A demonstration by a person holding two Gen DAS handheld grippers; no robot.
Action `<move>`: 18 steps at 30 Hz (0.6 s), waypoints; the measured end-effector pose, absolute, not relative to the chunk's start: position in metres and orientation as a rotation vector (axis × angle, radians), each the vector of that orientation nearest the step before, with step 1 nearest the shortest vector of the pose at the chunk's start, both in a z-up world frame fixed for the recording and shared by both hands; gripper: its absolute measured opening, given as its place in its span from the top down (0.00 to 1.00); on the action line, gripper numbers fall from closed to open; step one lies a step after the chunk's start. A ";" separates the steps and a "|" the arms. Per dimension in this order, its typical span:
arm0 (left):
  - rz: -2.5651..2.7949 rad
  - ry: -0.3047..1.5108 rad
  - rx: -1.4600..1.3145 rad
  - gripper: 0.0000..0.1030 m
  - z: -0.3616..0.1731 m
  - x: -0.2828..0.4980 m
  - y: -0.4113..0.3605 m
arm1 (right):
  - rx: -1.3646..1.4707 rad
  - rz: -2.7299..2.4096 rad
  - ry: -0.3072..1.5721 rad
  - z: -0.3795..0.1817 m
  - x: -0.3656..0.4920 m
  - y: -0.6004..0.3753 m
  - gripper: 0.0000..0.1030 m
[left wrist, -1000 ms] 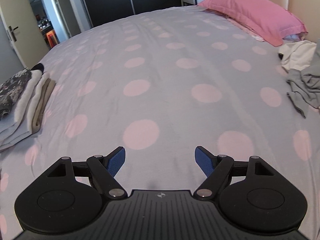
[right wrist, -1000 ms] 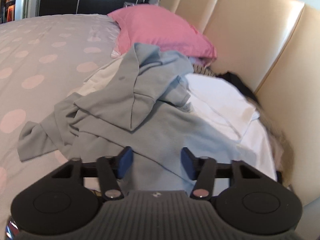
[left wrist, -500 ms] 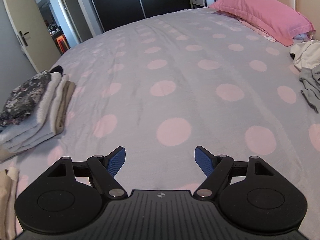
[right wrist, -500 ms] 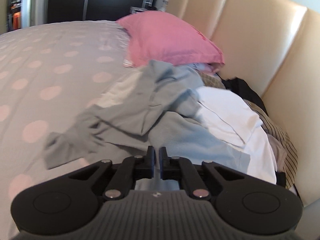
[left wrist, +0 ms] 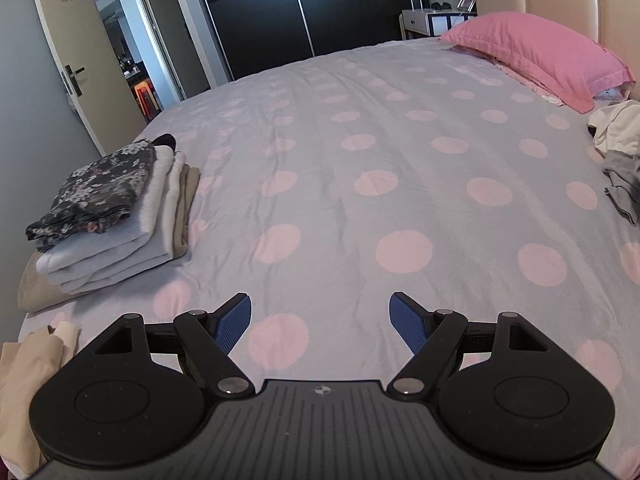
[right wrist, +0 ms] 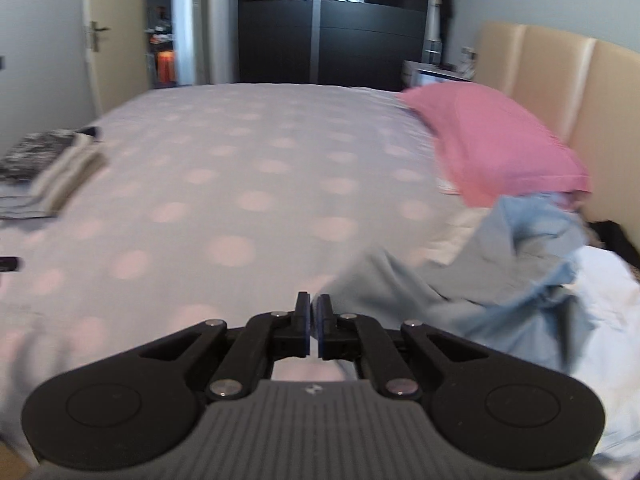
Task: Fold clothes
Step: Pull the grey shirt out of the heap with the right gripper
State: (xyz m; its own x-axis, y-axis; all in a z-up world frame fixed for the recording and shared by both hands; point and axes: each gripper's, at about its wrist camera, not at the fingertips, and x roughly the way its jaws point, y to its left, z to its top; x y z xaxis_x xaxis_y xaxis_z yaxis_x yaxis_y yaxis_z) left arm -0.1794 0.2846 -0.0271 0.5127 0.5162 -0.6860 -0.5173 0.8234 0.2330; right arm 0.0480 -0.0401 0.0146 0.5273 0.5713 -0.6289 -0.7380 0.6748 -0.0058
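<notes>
my right gripper (right wrist: 313, 312) is clamped on the blue shirt (right wrist: 472, 300), left gripper (left wrist: 320, 320) gaping idle; one-corner drag may snag the pile (right wrist: 600, 304) near the headboard.

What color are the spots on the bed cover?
Pink spots on the pale grey bed cover, clearest in the left wrist view.
</notes>
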 end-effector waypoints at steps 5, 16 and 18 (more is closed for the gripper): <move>0.605 0.807 -0.022 0.26 -0.021 -0.201 0.286 | -0.233 0.954 0.693 0.001 -0.018 0.006 0.97; 0.530 0.806 -0.019 0.26 -0.020 -0.243 0.285 | -0.253 1.365 0.860 -0.048 -0.177 0.085 1.00; 0.515 0.813 -0.021 0.26 -0.024 -0.249 0.285 | -0.287 1.432 0.870 -0.050 -0.204 0.094 1.00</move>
State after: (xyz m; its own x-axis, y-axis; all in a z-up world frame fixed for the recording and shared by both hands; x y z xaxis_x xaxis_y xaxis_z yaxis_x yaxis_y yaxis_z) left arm -0.2487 0.2852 -0.0239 0.5718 0.4311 -0.6979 -0.4471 0.8771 0.1755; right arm -0.2041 0.0940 -0.0500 -0.0967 0.7379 -0.6680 -0.9328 0.1669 0.3194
